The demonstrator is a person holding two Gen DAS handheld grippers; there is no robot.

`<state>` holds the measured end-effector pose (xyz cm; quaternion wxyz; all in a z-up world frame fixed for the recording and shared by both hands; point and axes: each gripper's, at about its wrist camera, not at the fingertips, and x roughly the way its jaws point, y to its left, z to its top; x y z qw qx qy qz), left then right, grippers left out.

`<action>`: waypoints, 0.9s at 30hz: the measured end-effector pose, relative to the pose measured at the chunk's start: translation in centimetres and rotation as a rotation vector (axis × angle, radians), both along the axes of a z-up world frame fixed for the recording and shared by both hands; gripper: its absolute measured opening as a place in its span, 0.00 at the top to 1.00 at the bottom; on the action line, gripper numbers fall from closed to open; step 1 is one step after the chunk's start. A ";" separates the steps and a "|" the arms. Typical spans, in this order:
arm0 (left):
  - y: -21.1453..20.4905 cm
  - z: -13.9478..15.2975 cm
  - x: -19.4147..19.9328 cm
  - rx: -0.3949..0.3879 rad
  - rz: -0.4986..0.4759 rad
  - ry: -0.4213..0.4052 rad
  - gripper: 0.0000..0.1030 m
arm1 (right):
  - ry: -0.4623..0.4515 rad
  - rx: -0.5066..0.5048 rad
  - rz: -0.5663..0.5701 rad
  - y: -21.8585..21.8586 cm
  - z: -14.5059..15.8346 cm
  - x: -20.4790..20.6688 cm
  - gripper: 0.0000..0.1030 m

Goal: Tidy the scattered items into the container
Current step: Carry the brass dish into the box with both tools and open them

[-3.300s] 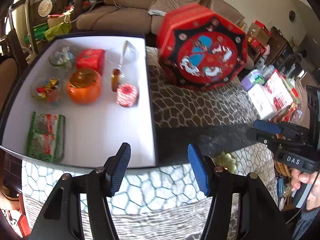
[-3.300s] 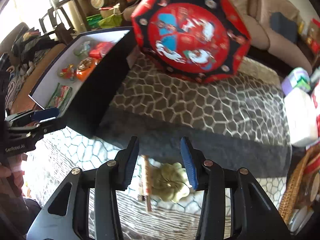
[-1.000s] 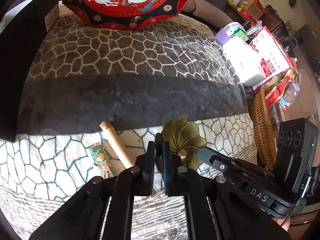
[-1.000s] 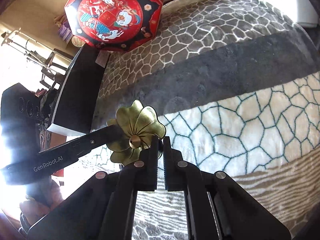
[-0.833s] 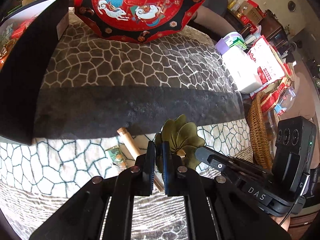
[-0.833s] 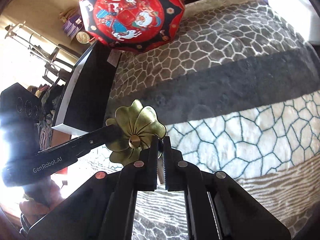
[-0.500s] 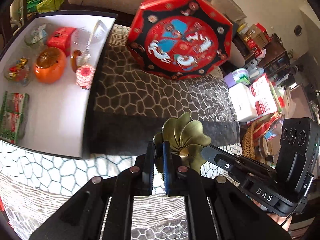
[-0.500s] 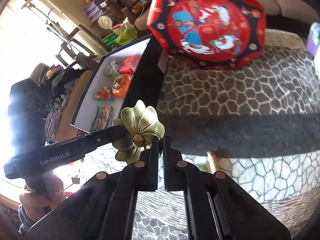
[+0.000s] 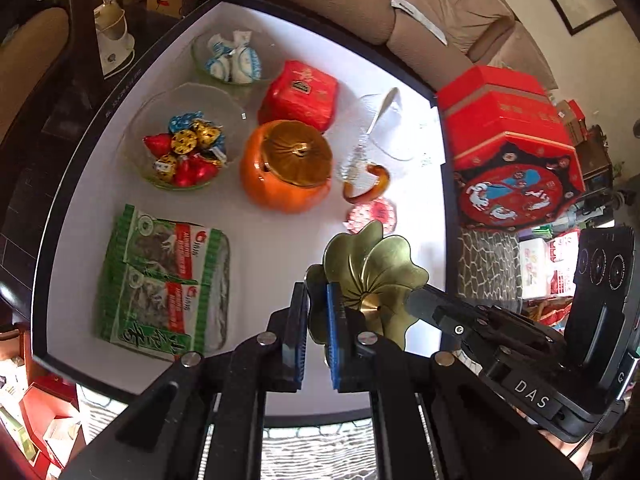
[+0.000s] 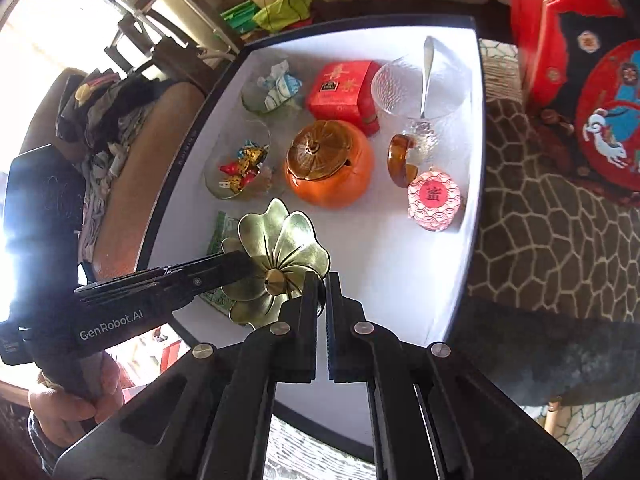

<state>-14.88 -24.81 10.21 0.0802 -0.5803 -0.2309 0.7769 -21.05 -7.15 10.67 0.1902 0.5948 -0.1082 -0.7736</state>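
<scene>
A brass flower-shaped dish (image 9: 376, 268) (image 10: 280, 256) is held in the air over the near part of the white box (image 9: 280, 248) (image 10: 384, 264). My left gripper (image 9: 318, 300) is shut on the dish's near edge. My right gripper (image 10: 321, 284) is shut on its opposite edge. The box holds an orange pumpkin jar (image 9: 286, 166) (image 10: 328, 168), a red tea box (image 9: 300, 96), two glass bowls of sweets (image 9: 180, 148), a green snack packet (image 9: 164, 280), a glass mug with a spoon (image 10: 420, 84) and a small round red jar (image 10: 434, 200).
A red octagonal gift box (image 9: 516, 184) (image 10: 580, 80) stands right of the white box on a patterned blanket (image 10: 552, 232). A sofa (image 9: 360, 4) lies behind. A cork-ended stick (image 10: 554, 412) lies on the blanket at lower right.
Both grippers closed on the brass dish, lifted it off the blanket and carried it left, so it now hangs over the white box.
</scene>
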 end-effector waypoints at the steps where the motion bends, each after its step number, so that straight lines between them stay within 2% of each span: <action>1: -0.4 -0.8 -0.4 0.002 -0.002 -0.016 0.91 | -0.010 0.014 0.004 -0.4 -0.6 -0.4 0.96; 7: -0.4 -4.3 -2.9 -0.026 -0.058 -0.111 0.89 | -0.069 0.113 0.026 -1.7 -3.7 -2.4 0.96; 10: 0.7 -5.5 -3.6 -0.108 -0.106 -0.157 0.88 | -0.096 0.199 0.058 -2.9 -4.8 -3.1 0.96; 12: 1.3 -6.5 -3.8 -0.120 -0.127 -0.198 0.88 | -0.100 0.269 0.087 -3.7 -5.3 -3.4 0.96; 18: 1.8 -7.3 -4.0 -0.134 -0.140 -0.238 0.89 | -0.143 0.415 0.143 -4.7 -7.7 -4.1 0.96; 22: 2.1 -7.7 -3.8 -0.162 -0.150 -0.272 0.89 | -0.149 0.441 0.162 -4.9 -8.5 -4.1 0.96; 27: 1.7 -7.6 -3.2 -0.121 -0.125 -0.260 0.90 | -0.200 0.457 0.188 -5.0 -9.6 -4.2 0.91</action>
